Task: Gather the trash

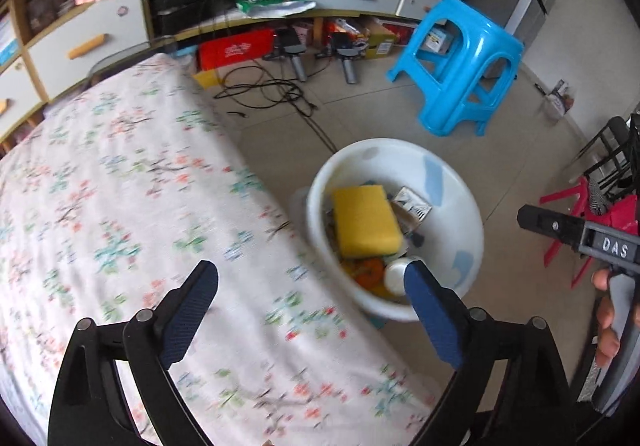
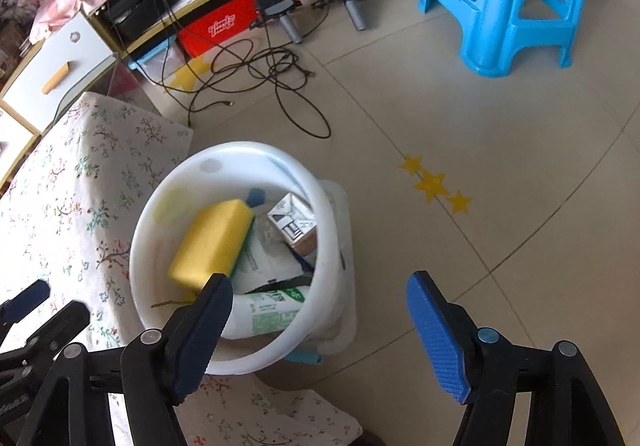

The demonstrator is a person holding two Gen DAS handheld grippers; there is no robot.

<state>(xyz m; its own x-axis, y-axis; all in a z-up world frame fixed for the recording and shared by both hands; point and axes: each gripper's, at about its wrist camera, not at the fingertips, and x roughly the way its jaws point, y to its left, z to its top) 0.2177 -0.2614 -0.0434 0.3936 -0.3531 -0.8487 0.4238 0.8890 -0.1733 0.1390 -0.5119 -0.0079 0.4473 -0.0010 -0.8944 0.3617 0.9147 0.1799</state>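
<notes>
At 5 o'clock of the left wrist view: one white bucket (image 1: 460, 205) stands on the floor (image 1: 380, 117), just beside the edge of the cloth-covered counter (image 1: 120, 205).
Bucket contents: one yellow sponge (image 1: 366, 221) on top; one small carton (image 1: 412, 204) at its 3 o'clock; one white bottle (image 2: 272, 312) with green print lying at 6 o'clock in the right wrist view; crumpled wrappers beneath, too jumbled to count.
Left gripper (image 1: 312, 310): one, hanging over the counter edge, jaws spread wide and holding nothing; its right fingertip overlaps the bucket rim in the view.
Right gripper (image 2: 320, 320): one, above the bucket's near rim and the floor, jaws wide apart and holding nothing; in the left wrist view it shows at 3 o'clock with a hand (image 1: 610, 326) on its handle.
Stools: one blue stool (image 1: 460, 61) at 1 o'clock, well apart from the bucket.
Floor stickers: three yellow stars (image 2: 434, 183) at 3 o'clock of the bucket in the right wrist view.
Spare grippers: two lying on the floor (image 1: 316, 53) by the shelf at 12 o'clock, amid black cables (image 2: 272, 85).
</notes>
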